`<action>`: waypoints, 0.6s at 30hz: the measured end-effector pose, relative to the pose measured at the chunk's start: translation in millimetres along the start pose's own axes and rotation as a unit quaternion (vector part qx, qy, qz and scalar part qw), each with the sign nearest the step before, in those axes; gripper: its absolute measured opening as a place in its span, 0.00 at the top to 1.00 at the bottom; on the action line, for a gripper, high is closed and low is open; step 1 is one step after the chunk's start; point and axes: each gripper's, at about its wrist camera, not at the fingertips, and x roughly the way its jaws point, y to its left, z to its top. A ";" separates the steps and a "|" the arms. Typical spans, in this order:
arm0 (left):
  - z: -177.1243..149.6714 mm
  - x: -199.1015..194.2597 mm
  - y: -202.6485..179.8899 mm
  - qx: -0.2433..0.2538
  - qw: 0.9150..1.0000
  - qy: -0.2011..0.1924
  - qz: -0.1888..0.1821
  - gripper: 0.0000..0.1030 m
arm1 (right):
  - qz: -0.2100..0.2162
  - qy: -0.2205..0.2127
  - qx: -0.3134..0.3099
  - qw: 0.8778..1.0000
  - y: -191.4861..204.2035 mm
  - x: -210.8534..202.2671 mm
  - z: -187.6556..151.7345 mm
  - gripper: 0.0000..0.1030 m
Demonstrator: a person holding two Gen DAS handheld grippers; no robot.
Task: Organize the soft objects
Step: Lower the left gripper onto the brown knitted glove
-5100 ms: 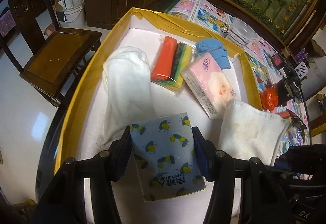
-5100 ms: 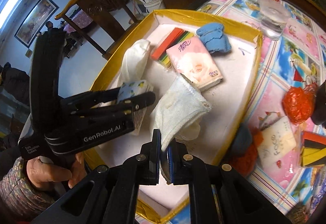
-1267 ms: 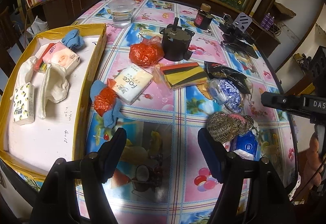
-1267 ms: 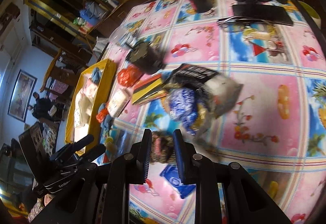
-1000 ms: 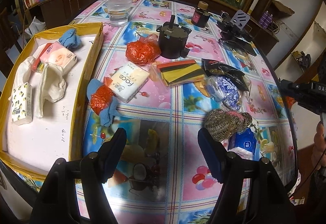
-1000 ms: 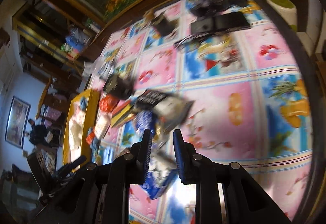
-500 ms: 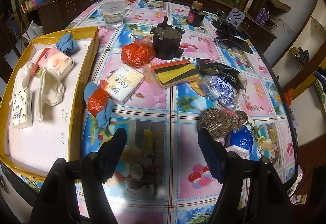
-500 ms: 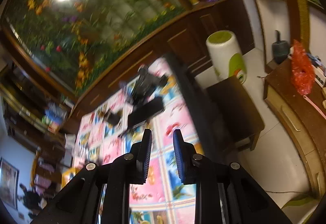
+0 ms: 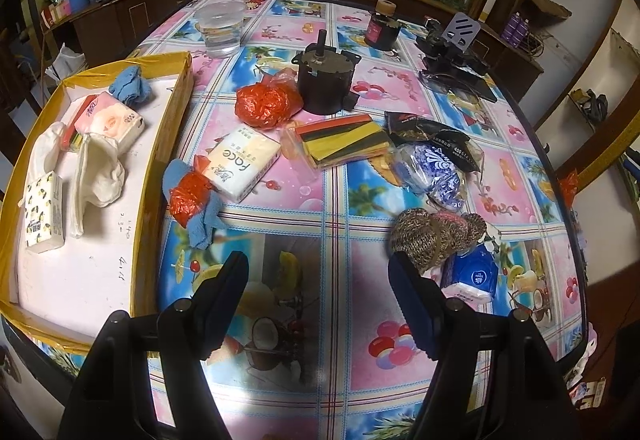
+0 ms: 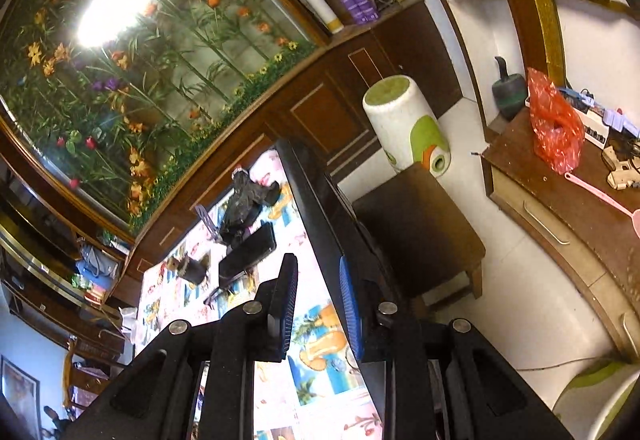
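1. Two views, the left wrist one first: a yellow-rimmed tray (image 9: 173, 108) with a white floor sits at the table's left edge. It holds a blue cloth (image 9: 130, 85) in the far corner, a pink tissue pack (image 9: 110, 119), a lemon-print tissue pack (image 9: 44, 214), a crumpled white towel (image 9: 97, 174), and a second white cloth (image 9: 46, 146) along the left wall. The near half of the tray floor is bare.
2. Soft things lying outside the tray on the patterned tablecloth (image 9: 320, 224): a white tissue pack (image 9: 242, 164) just beside the tray's right wall, a blue cloth with an orange bag (image 9: 192, 200) touching it, an orange bag (image 9: 266, 104), a striped cloth packet (image 9: 344, 142), a blue-and-white bag (image 9: 434, 168), a knitted brown item (image 9: 434, 238) and a blue tissue pack (image 9: 474, 274) near the right edge.
3. A clear cup (image 9: 221, 27) and a dark pot (image 9: 325, 82) stand farther back.
4. The left gripper (image 9: 318, 272) hangs over open tablecloth at the near edge, fingers wide apart with nothing between them.
5. Right wrist view: the right gripper (image 10: 318, 298) is tilted over the table's dark far-right edge (image 10: 320, 200), fingers close together with a narrow gap and nothing in it. Beyond the edge are a wooden stool (image 10: 420, 224) and open white floor (image 10: 520, 320).
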 end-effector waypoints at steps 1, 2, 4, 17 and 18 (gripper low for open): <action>-1.2 0.6 -1.0 0.002 1.000 0.000 0.001 0.30 | -0.001 0.002 0.001 1.000 -2.1 1.7 -3.5 0.77; -2.0 1.0 -1.9 0.003 1.000 0.001 0.002 0.30 | 0.000 0.003 0.004 1.000 -4.9 2.3 -5.5 0.77; -3.9 3.1 -4.9 0.006 1.000 0.002 0.002 0.30 | -0.006 0.006 0.010 1.000 -11.2 5.7 -10.1 0.77; -9.1 22.2 -22.1 0.005 1.000 0.019 -0.022 0.31 | -0.078 -0.019 0.039 0.996 -79.6 -24.2 -8.2 0.77; -9.3 22.8 -22.5 0.004 0.999 0.021 -0.025 0.31 | -0.083 -0.028 0.042 0.995 -84.9 -32.4 -3.3 0.77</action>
